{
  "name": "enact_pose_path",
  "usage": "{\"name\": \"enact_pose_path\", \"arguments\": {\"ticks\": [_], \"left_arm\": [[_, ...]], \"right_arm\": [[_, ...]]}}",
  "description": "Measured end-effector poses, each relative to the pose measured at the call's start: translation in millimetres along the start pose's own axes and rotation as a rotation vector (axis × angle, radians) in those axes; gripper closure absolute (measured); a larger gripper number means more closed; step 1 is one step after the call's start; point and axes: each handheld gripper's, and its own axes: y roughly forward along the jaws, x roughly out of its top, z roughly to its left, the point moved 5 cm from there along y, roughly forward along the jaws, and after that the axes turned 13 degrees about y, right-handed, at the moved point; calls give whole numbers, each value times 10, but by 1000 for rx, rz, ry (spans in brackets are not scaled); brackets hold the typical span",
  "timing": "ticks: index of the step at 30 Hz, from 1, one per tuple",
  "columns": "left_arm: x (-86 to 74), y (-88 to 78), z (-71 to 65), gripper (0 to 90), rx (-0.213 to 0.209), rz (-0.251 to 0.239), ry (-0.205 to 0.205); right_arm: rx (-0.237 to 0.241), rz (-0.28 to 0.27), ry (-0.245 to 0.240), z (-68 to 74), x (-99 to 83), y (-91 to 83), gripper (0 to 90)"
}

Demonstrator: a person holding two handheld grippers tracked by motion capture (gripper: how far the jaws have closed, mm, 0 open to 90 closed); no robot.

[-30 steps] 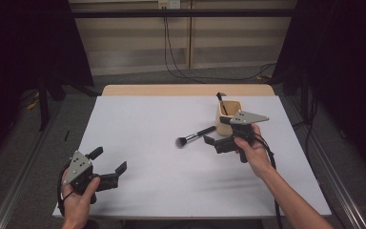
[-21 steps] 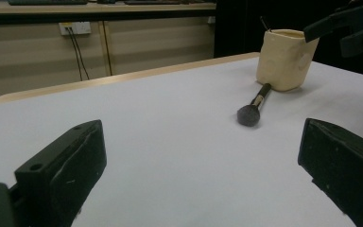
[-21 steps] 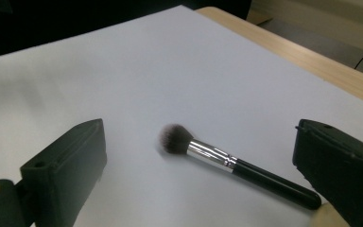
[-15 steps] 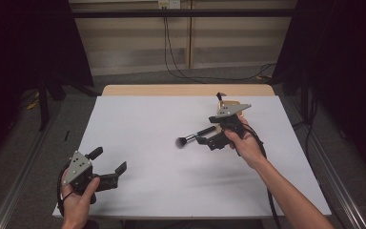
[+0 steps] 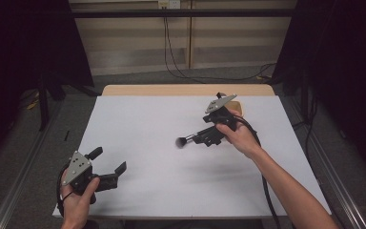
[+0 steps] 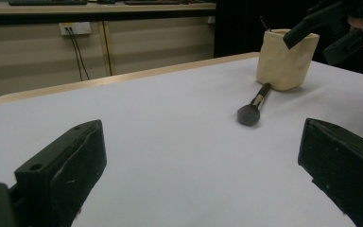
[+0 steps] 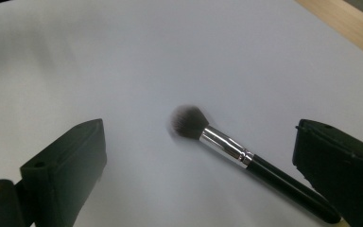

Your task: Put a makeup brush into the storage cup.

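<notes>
Your makeup brush [image 5: 187,140] lies flat on the white table [image 5: 147,124], just in front of the cream holder cup [image 6: 287,59] that stands near the far right edge. Its long axis runs on a slant: the dark bristle head [image 7: 187,121] points away from the cup, toward the middle of the table and slightly toward you, while the black handle runs back toward the foot of the cup. In the left gripper view the handle end sits right at the cup's base; whether it touches, you cannot tell.

Your right gripper [image 5: 209,135] hovers over the handle half of the brush, on your side of the cup. Its jaws stand wide apart, and in the right gripper view the brush lies between them with no contact on either side.

Your left gripper [image 5: 108,165] sits well apart from the cup, at the near left corner of the table, jaws spread wide with nothing between them.
</notes>
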Motion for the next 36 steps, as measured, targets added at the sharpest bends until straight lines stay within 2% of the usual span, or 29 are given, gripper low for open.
{"name": "enact_pose_path", "arguments": {"ticks": [6, 13, 17, 25, 32, 34, 36], "left_arm": [[-2, 3, 1, 20, -1, 4, 1], [-3, 4, 4, 20, -4, 4, 0], [-2, -1, 10, 20, -1, -2, -3], [-11, 3, 18, 20, 0, 5, -1], [-11, 4, 17, 20, -1, 6, -1], [-12, 3, 16, 20, -2, 6, -2], [-9, -2, 14, 19, -2, 3, 0]], "right_arm": [[6, 66, -35, -19, 20, 85, 45], [-8, 175, -65, -99, 40, 205, 34], [7, 233, -73, -125, 42, 261, 29], [20, 300, -132, -171, 80, 349, 36], [-11, 361, -168, -239, 141, 403, 35], [0, 377, -154, -285, 144, 424, 40], [-23, 401, -148, -363, 138, 440, 39]]}}
